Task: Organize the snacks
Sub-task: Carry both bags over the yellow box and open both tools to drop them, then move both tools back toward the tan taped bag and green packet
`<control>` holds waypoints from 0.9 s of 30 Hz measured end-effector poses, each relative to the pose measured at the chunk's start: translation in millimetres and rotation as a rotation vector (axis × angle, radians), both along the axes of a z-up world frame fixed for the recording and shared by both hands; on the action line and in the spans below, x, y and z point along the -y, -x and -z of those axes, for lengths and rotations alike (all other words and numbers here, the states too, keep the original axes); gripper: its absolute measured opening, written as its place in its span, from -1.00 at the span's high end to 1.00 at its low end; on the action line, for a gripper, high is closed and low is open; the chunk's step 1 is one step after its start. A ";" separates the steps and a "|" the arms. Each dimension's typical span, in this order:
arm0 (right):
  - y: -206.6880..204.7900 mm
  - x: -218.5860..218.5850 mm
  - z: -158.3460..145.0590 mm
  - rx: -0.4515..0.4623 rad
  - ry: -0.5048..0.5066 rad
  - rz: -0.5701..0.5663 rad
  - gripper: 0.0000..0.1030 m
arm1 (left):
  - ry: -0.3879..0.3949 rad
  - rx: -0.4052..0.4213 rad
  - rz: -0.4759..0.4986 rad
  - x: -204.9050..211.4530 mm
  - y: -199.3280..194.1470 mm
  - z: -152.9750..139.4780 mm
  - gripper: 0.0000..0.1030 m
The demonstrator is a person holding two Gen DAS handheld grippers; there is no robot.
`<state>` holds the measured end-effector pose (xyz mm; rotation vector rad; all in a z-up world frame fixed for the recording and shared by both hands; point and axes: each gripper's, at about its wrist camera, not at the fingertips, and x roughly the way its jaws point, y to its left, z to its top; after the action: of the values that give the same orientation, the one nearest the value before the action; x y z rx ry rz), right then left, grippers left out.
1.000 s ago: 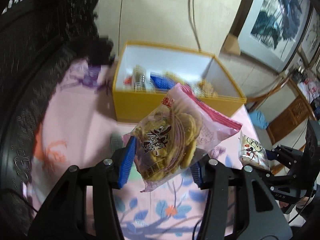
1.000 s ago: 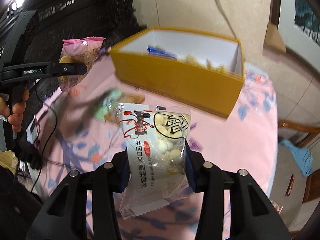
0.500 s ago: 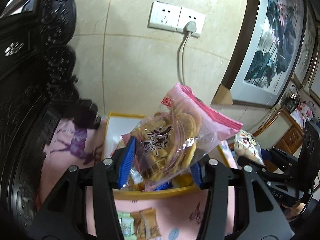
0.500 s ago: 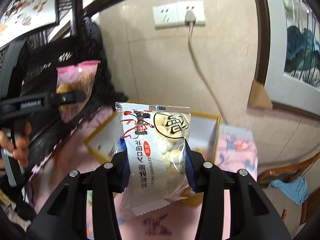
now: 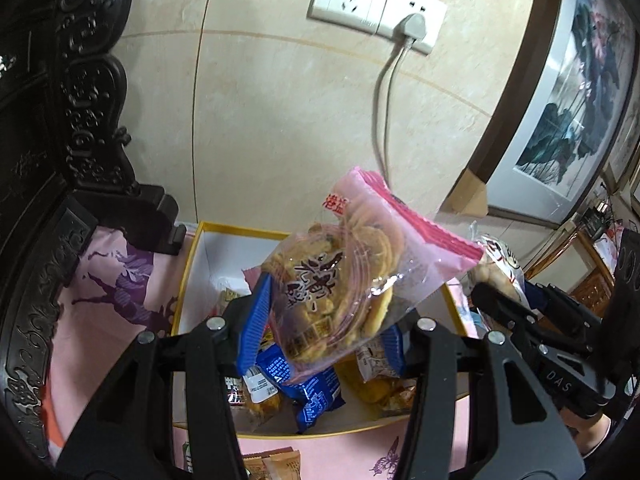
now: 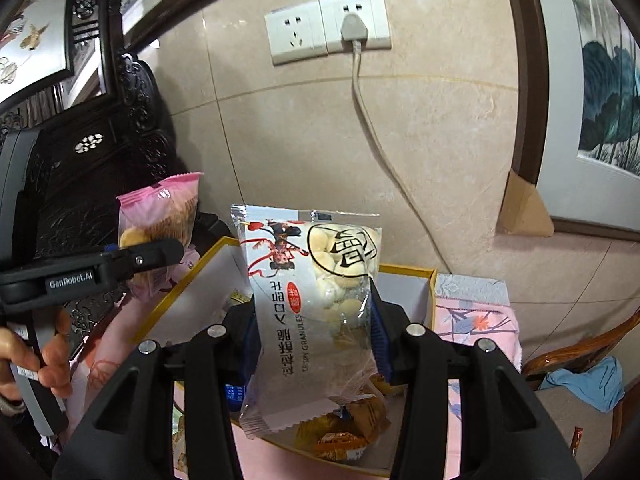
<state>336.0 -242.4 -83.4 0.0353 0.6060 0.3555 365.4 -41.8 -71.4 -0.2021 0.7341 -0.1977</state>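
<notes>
My left gripper [image 5: 324, 332] is shut on a pink-topped bag of round biscuits [image 5: 352, 276], held in the air over the yellow box [image 5: 188, 264]. My right gripper [image 6: 312, 344] is shut on a clear and white bag of pale crispy granules [image 6: 316, 304], also above the yellow box [image 6: 412, 270]. Inside the box lie a blue packet [image 5: 312, 392] and orange packets [image 6: 340, 432]. The right view shows the left gripper [image 6: 140, 260] with its pink bag [image 6: 160, 216] at the left. The left view shows the right gripper's bag [image 5: 498, 268] at the right.
A pink flowered cloth [image 5: 100, 300] covers the table. Dark carved furniture [image 5: 60, 120] stands at the left, a tiled wall with sockets and a cable [image 5: 380, 112] right behind the box. Loose small packets [image 5: 272, 464] lie in front of the box. A wooden chair [image 6: 580, 356] stands at the right.
Both grippers have carried their bags forward and up from the table's near side to above the yellow box. The box now lies right under them and the wall fills the view.
</notes>
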 end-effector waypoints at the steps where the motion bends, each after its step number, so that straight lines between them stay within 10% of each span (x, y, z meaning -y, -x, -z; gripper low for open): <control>1: -3.4 0.0 2.4 -0.011 -0.007 -0.001 0.09 | -0.001 -0.007 -0.005 0.4 -1.6 2.1 0.01; 5: -8.8 -1.3 8.5 -0.049 0.000 0.038 -0.41 | -0.005 -0.034 -0.069 -4.6 -4.4 4.0 -0.77; 27: 66.7 -31.0 17.0 -0.079 -0.075 -0.039 -0.47 | -0.086 0.006 -0.141 -46.9 86.5 -1.9 -0.91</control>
<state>269.2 -211.4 -100.4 0.1104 0.6720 0.4162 279.0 5.1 -69.4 -0.1704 0.7181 -0.0328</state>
